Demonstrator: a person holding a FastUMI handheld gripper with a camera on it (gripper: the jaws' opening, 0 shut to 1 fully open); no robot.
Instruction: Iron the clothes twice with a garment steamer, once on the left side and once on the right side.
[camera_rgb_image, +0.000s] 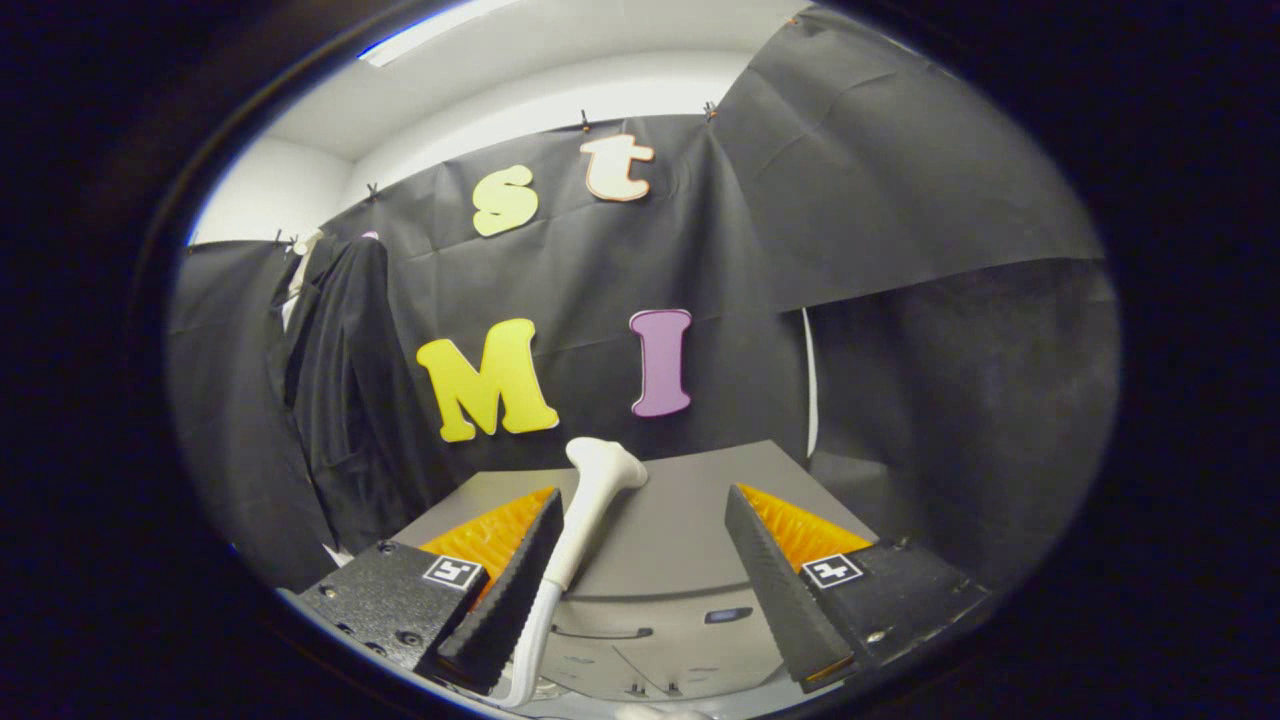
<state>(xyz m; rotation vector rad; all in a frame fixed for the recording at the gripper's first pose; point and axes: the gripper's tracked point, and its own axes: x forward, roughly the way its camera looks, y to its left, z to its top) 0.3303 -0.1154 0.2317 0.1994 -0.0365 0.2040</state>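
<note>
Between spread tool (640, 580) fingers, white steamer (590, 500)

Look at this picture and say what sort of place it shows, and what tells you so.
Probably a staged recording booth: black cloth walls, a dark garment hanging on one, and a white steamer head standing on a grey table, between the open gripper's fingers.
</note>
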